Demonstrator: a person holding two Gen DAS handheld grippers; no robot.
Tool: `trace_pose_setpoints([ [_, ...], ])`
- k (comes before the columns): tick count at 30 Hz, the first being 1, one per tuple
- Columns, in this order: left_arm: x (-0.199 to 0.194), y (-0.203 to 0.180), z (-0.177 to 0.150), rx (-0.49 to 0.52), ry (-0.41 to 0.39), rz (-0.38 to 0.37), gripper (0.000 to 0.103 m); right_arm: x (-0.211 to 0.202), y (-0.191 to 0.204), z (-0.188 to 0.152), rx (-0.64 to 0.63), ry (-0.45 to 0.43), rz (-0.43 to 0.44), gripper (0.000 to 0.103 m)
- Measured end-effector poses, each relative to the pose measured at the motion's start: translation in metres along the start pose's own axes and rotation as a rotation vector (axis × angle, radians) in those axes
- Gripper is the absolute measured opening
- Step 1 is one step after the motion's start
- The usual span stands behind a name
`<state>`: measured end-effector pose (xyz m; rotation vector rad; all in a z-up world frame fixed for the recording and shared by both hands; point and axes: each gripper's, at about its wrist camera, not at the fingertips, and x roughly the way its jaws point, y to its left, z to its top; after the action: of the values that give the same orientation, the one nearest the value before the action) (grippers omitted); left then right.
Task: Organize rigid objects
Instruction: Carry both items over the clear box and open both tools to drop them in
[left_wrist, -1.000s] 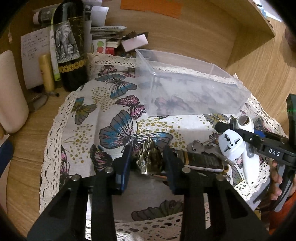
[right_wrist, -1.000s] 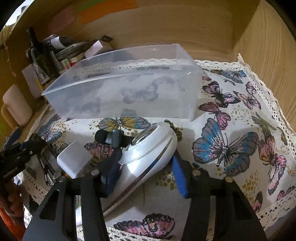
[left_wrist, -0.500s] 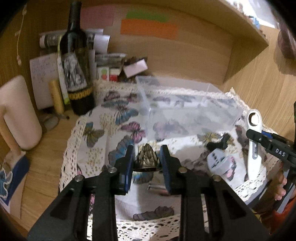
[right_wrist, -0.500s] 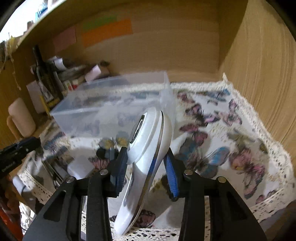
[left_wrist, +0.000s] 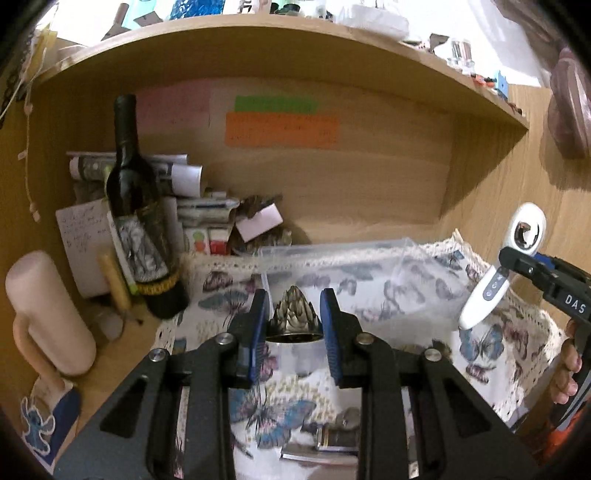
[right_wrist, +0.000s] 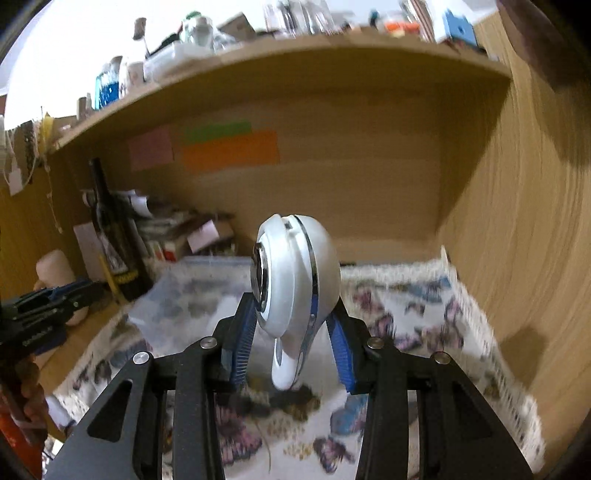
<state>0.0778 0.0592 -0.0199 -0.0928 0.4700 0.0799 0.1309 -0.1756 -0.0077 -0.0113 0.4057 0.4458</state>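
Both my grippers hold an object in the air above the butterfly tablecloth (left_wrist: 280, 410).

My left gripper (left_wrist: 293, 321) is closed on a small metal pinecone-shaped ornament (left_wrist: 293, 308), its tip pointing up. My right gripper (right_wrist: 291, 332) clamps a white handheld device (right_wrist: 295, 273) with a round chrome head, upright between the blue pads. The clear plastic box (left_wrist: 369, 273) stands on the cloth beyond both, near the wine bottle (left_wrist: 138, 218).

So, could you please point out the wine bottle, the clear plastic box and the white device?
wine bottle (left_wrist: 137, 221), left wrist view, on its label.
clear plastic box (left_wrist: 354, 284), left wrist view, front wall.
white device (right_wrist: 295, 273), right wrist view, rounded head.
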Motion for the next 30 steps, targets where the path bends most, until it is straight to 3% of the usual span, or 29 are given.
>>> trace_pose_setpoints([
  [8, 0.024, -0.001, 0.024, 0.021, 0.002, 0.009, 0.028, 0.019, 0.008, 0.025, -0.051, -0.038, 0.007, 0.035],
  [14, 0.060, -0.005, 0.025, 0.043, 0.067, 0.011, 0.028, 0.066, 0.016, 0.022, -0.048, 0.063, 0.074, 0.035],
  [20, 0.106, -0.008, 0.015, 0.057, 0.185, -0.020, 0.028, 0.111, 0.021, 0.010, -0.003, 0.206, 0.178, 0.035],
  [25, 0.130, -0.013, 0.008, 0.070, 0.254, -0.024, 0.028, 0.136, 0.017, 0.004, 0.004, 0.280, 0.161, 0.035],
  [30, 0.138, -0.015, 0.005, 0.075, 0.270, -0.021, 0.028, 0.155, 0.012, -0.001, -0.004, 0.330, 0.079, 0.035],
])
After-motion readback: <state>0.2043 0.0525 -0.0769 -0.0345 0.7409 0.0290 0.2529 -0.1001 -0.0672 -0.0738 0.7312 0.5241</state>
